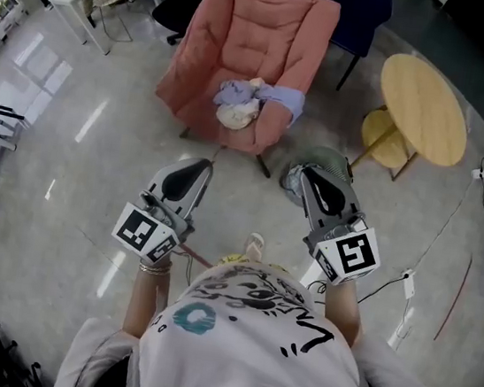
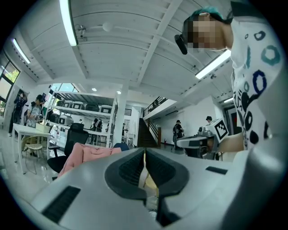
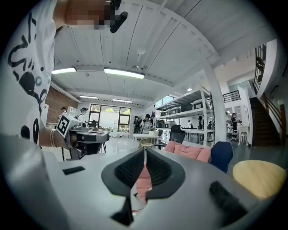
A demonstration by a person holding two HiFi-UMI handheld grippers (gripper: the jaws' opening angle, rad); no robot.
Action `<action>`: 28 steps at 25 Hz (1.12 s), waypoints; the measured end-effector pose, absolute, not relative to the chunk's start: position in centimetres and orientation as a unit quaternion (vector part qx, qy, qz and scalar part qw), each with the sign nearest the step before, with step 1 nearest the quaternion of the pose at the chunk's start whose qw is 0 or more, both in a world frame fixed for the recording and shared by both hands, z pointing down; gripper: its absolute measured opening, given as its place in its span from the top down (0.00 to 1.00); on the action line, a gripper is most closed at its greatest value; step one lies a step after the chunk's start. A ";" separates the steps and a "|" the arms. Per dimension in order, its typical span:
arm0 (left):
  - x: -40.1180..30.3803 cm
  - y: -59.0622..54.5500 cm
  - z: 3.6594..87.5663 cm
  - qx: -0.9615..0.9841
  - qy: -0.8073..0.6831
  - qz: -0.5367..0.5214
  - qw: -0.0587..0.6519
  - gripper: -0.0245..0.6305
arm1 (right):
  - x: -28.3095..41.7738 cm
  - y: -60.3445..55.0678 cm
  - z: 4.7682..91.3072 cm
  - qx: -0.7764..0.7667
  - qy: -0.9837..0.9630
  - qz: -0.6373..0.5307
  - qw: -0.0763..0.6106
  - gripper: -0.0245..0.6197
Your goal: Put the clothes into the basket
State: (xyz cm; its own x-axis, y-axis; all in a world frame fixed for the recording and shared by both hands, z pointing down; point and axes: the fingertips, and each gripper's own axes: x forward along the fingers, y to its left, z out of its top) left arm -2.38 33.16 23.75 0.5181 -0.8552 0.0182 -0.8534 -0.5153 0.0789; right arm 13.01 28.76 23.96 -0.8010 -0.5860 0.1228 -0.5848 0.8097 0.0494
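Upper centre of the head view: clothes lie bunched on the seat of the pink armchair. Lower middle, left gripper and right gripper side by side, well apart from the clothes — both with jaws pressed together, nothing between. Basket partly hidden behind right gripper; round table upper right.

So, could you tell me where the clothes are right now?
In the head view, the clothes lie bundled on the seat of the pink armchair, top centre, left of the round wooden table.
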 end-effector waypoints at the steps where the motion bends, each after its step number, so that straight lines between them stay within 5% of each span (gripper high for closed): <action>1: -2.4 32.6 23.7 0.867 -0.496 -0.011 0.037 0.93 | 13.0 28.1 23.9 0.303 -0.951 -0.006 0.065 0.92; 28: -6.8 25.6 25.5 0.827 -0.560 -0.003 0.056 0.93 | 9.8 19.0 26.1 0.257 -0.964 0.017 0.072 0.92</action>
State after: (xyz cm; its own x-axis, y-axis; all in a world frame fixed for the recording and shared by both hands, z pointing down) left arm -6.84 25.57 25.46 0.3736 -0.9258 0.0580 -0.9252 -0.3674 0.0952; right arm 9.75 19.02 26.10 -0.8573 -0.4934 0.1468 -0.4984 0.8669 0.0033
